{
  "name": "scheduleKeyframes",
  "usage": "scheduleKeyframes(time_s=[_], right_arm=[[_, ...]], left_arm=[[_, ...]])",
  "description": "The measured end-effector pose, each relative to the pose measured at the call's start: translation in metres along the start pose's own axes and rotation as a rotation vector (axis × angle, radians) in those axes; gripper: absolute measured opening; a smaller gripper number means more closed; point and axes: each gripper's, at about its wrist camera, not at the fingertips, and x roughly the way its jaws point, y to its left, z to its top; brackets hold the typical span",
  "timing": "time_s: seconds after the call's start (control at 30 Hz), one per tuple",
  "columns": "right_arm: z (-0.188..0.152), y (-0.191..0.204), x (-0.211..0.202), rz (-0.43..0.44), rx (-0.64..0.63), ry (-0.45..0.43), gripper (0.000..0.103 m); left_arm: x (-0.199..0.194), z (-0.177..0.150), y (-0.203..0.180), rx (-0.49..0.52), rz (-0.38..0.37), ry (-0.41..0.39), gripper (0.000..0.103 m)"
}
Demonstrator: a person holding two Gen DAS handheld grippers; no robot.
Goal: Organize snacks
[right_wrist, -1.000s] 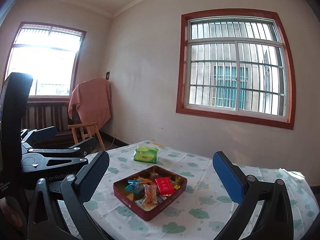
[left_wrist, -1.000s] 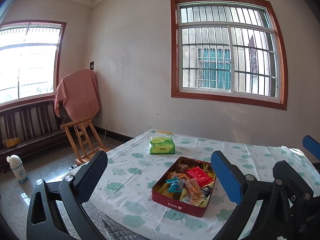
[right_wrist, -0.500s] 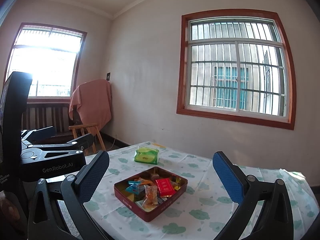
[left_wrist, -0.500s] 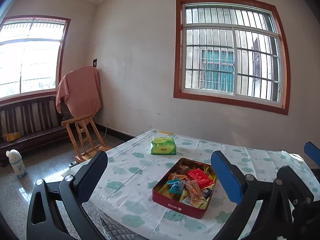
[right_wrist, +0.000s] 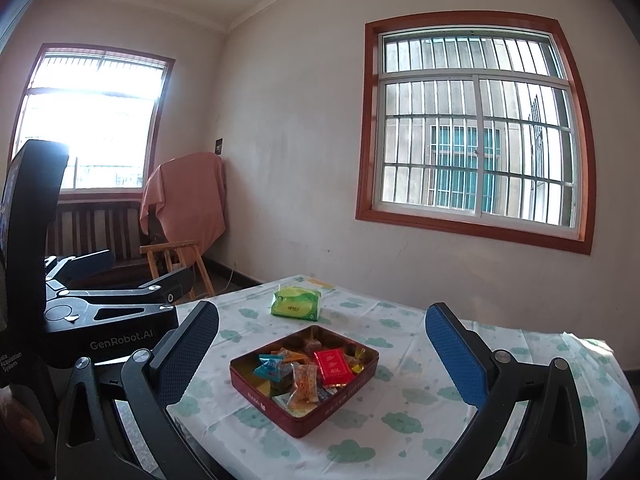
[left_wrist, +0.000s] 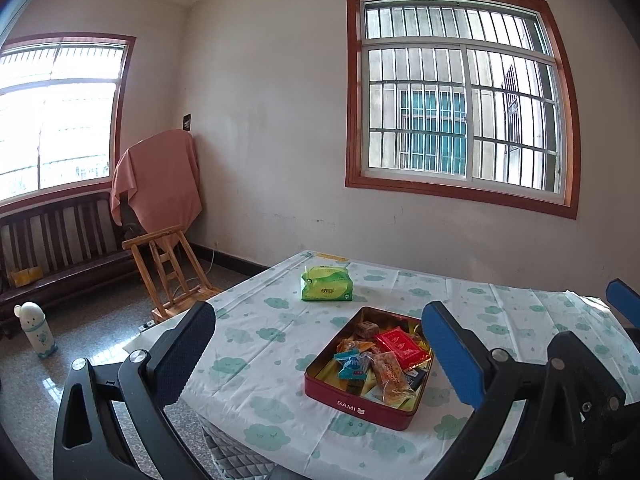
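While both grippers hover wide open and empty: left gripper, right gripper | red tin lower centre holds mixed wrapped snacks | green tissue pack behind, apart | tablecloth bare around.

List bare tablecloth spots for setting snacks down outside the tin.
Free: the cloth left of the red tin, the strip between tin and green tissue pack, and the wide area right of the tin, on the table. Crowded: inside the tin.
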Motion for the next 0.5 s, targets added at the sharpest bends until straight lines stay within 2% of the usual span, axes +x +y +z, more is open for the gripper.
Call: scheduleKeyframes(time_s=[0.33, 0.5], right_arm=[[-0.01, -0.017, 0.016, 0.006, 0.049, 0.061, 0.103], [-0.027, -0.048, 0.041, -0.009, 0.104, 0.147, 0.103]], left_arm=[[0.014, -0.004, -0.007, 0.018, -0.005, 0.039, 0.103], [0.025, -0.008, -0.015, 0.035, -0.014, 0.063, 0.103]])
